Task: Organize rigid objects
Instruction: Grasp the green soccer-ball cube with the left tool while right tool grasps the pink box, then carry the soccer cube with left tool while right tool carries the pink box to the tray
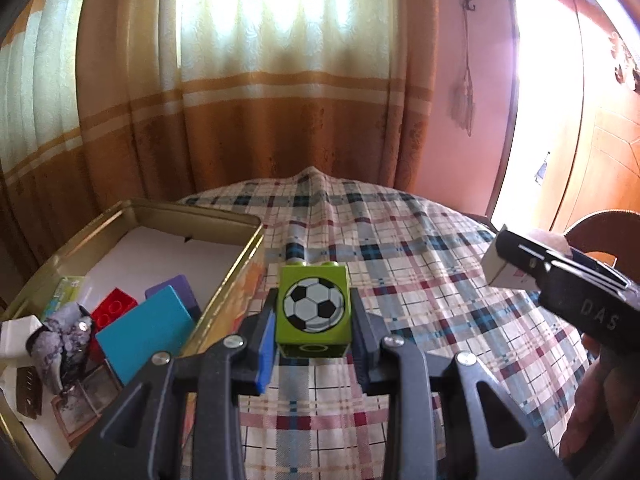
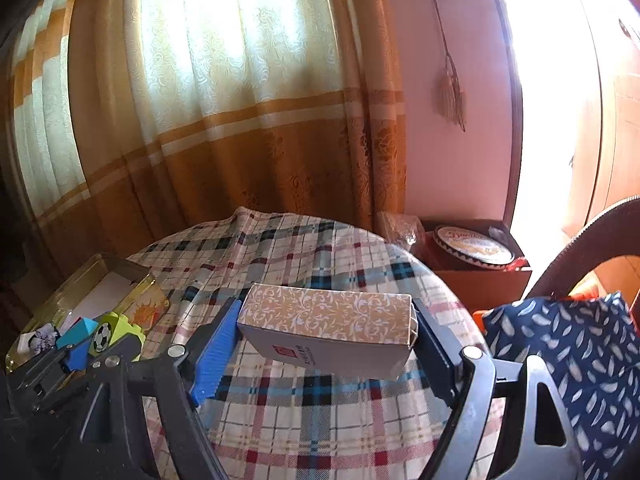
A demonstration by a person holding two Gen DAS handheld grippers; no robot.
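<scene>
Above the plaid-covered bench [image 1: 400, 248], left tool [image 1: 314, 320] clamped on green football block [image 1: 314, 308], just beside gold tin [image 1: 224, 292]. To the right, right tool [image 2: 326, 332] clamped on patterned carton [image 2: 324, 320], held clear of the cloth.

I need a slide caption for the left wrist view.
Left tool grips soccer-ball toy brick beside open gold tin.
</scene>
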